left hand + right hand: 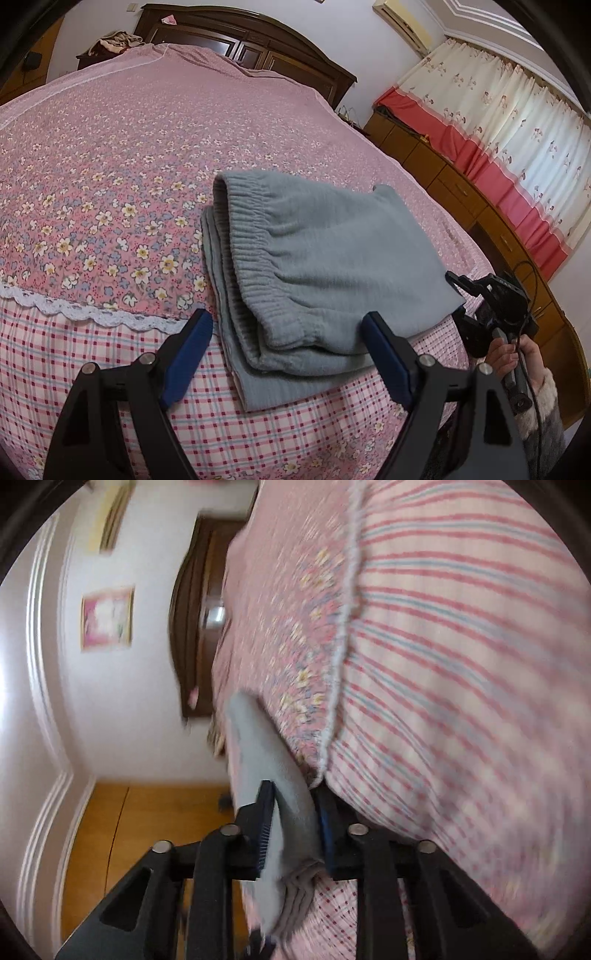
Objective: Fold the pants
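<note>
Floral bedspread [92, 206] bears folded grey pants [317, 266]; no writing legible.

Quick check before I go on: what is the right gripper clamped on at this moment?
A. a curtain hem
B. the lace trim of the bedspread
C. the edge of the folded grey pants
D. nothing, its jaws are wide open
C: in the right wrist view the right gripper has its blue pads pressed on the edge of the folded grey pants, beside the bedspread.
</note>
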`<state>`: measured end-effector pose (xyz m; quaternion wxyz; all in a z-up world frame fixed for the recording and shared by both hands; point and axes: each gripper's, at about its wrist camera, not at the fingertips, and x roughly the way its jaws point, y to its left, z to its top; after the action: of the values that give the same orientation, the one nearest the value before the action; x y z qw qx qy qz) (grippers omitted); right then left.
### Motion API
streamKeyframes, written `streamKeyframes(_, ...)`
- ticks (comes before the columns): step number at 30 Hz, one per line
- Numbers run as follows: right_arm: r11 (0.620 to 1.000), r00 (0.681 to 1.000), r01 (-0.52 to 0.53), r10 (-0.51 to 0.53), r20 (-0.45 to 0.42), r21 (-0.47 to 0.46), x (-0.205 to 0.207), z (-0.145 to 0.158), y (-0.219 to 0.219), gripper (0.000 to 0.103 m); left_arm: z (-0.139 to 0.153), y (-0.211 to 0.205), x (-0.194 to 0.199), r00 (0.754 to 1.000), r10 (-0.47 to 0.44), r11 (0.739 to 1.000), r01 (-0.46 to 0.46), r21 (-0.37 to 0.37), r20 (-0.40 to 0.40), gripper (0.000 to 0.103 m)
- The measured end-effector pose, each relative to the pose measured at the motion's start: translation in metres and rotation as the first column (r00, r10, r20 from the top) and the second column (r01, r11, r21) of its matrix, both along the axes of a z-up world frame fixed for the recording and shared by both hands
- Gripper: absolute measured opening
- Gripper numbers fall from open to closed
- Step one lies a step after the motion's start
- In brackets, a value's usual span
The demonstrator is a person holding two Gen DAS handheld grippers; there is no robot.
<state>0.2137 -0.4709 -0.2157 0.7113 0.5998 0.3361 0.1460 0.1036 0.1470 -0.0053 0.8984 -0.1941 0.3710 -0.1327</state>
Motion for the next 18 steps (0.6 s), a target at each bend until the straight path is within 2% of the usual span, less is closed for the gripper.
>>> streamKeyframes(3,0.989,0.996,0.089,-0.086,0.028,-0.12,-0.013,0.011,0.011,0.015,-0.003,-0.001,0.0,1.0,-0.002,1.0,0.002,0.007,0.007,0.086)
streamKeyframes(6,0.979,0.993,0.118,-0.111,0.05,-0.166,-0.02,0.02,0.015,0.014,-0.005,-0.001,-0.003,1.0,-0.011,1.0,0.011,0.009,0.016,0.086)
streamKeyframes(10,0.965,0.995,0.095,-0.085,0.052,-0.245,-0.011,0.042,0.031,0.013,-0.007,0.002,-0.006,1.0,-0.003,1.0,0.003,-0.008,0.016,0.086)
streamKeyframes(15,0.903,0.998,0.056,-0.039,0.049,-0.425,-0.006,0.079,0.04,0.012,-0.006,0.001,-0.007,1.0,-0.001,1.0,0.001,-0.001,0.019,0.086)
streamKeyframes(18,0.882,0.998,0.052,-0.03,0.055,-0.469,0.004,0.095,0.051,0.012,-0.007,0.001,-0.006,1.0,-0.002,1.0,0.002,-0.01,0.015,0.086)
